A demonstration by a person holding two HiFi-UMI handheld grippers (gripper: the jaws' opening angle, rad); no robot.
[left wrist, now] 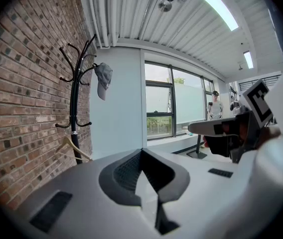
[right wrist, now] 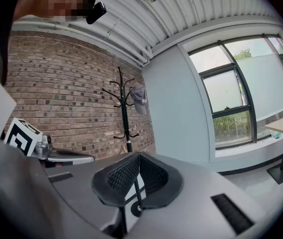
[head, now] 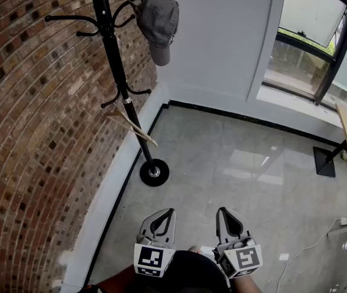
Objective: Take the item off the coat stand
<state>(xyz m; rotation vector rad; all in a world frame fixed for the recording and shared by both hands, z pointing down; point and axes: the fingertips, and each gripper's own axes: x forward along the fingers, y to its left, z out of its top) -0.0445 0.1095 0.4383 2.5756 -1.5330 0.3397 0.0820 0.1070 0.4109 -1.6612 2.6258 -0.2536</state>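
Jaws together and empty on left gripper [head: 168, 213] and right gripper [head: 222, 212], held low, well apart from the grey cap [head: 159, 18] hanging on a top hook [head: 131, 3] of the coat stand [head: 117, 72], light, soft, floppy, probably best pinched at its stiffer brim [head: 161, 55].

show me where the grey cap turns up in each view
Head view: the grey cap hangs at top centre, just right of the black coat stand.
Left gripper view: grey cap at upper left, right of the stand's top.
Right gripper view: grey cap near the centre, small and far off.
Shared landmark: the black coat stand against the brick wall.
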